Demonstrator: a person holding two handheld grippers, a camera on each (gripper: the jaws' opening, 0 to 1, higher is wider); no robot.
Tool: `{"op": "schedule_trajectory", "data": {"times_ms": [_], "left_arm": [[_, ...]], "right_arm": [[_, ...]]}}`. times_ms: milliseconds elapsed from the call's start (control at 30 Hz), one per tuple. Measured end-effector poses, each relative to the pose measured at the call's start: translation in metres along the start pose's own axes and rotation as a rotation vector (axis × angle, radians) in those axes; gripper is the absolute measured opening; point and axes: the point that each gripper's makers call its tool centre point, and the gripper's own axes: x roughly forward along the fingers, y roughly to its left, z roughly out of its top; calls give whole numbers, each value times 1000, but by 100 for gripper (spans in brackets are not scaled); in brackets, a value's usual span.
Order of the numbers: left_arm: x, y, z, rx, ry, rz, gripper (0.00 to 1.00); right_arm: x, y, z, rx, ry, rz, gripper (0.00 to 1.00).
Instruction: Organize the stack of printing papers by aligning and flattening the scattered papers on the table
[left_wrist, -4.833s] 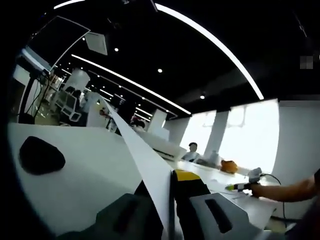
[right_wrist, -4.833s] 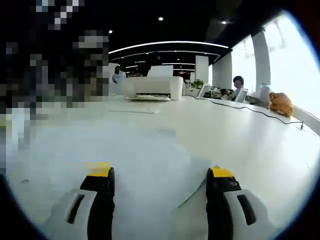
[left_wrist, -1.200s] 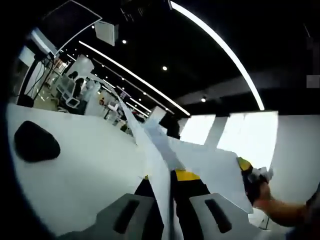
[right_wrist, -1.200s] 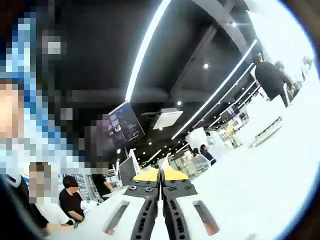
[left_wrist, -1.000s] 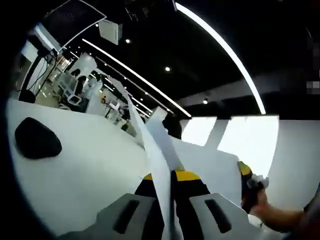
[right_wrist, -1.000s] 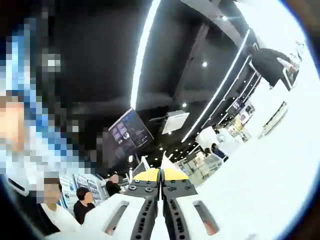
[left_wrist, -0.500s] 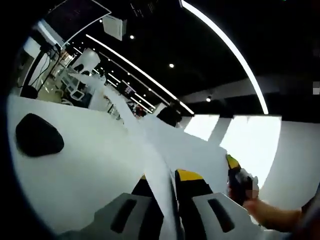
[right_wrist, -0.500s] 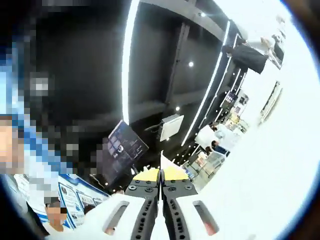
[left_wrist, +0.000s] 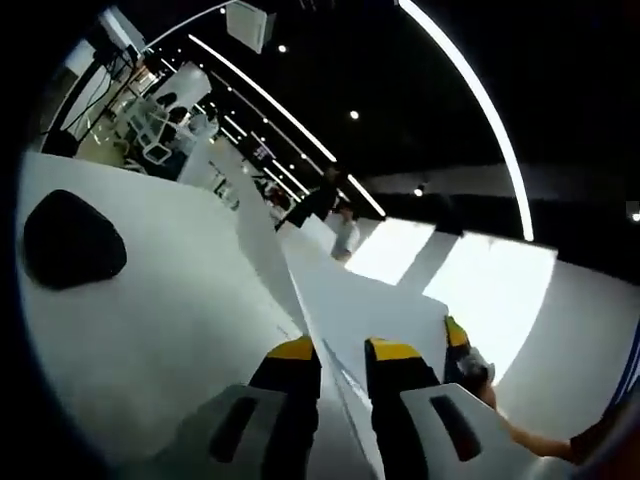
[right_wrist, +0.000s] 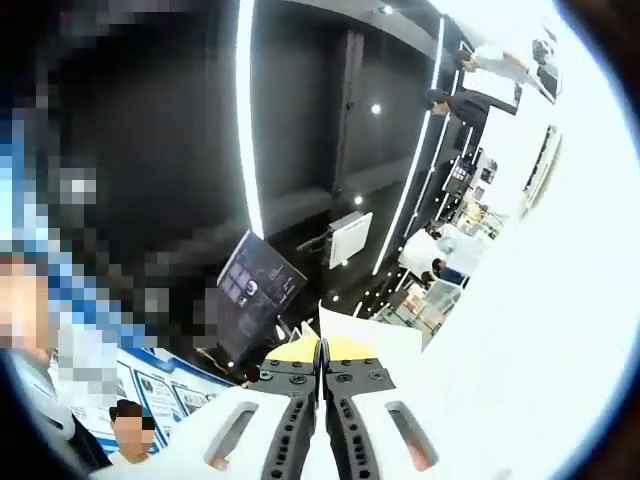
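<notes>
Surface (left_wrist: 170, 330): broad, white, sloping across the left gripper view from lower left; in the right gripper view it takes up the right side (right_wrist: 540, 330), steeply tilted by the roll of the hand.

Papers (left_wrist: 350, 300): white sheets, held up off the surface on edge. Long axis runs away from the left gripper's camera, from between its jaws toward the far background, upper left. Far end tapers to a thin strip; near end spreads wide toward the right, where the sheets reach the other gripper. In the right gripper view a white corner of the papers (right_wrist: 345, 328) sticks up just past the jaw tips.

Dark rounded object (left_wrist: 70, 238): black, lying on the surface at left, well apart from the papers. Cannot tell what it is.

Left gripper (left_wrist: 340, 352): yellow-tipped jaws a narrow gap apart, the papers' edge running between them. Cannot tell whether the pads press on the sheets.

Right gripper (right_wrist: 321, 352): jaws brought fully together, yellow tips touching, pinching the papers. Seen also at the right of the left gripper view (left_wrist: 458, 345), at the papers' far right edge, a hand (left_wrist: 490, 395) behind it.
</notes>
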Motion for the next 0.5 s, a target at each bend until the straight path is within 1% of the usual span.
{"op": "schedule_trajectory", "data": {"times_ms": [100,133,200,333,400,433,500], "left_arm": [[0,0,-3,-6,19,2,25],[0,1,-3,-8,24,2,25],[1,1,-5,-12,33,3,26],[2,1,-7,-15,51,1,28],[2,2,-8,-26,60,1,28],[3,2,-8,-30,64,0,29],[3,2,-9,-34,71,-1,29]], "right_arm": [[-6,-8,-14,-22,66,-52,0],[-8,-11,-18,-28,87,-79,0],[-12,-12,-22,-30,96,-99,0],[-20,-21,-24,-33,126,-172,0],[-24,-23,-25,-18,145,-202,0],[-27,-25,-27,-2,162,-239,0],[-34,-30,-28,17,184,-290,0]]}}
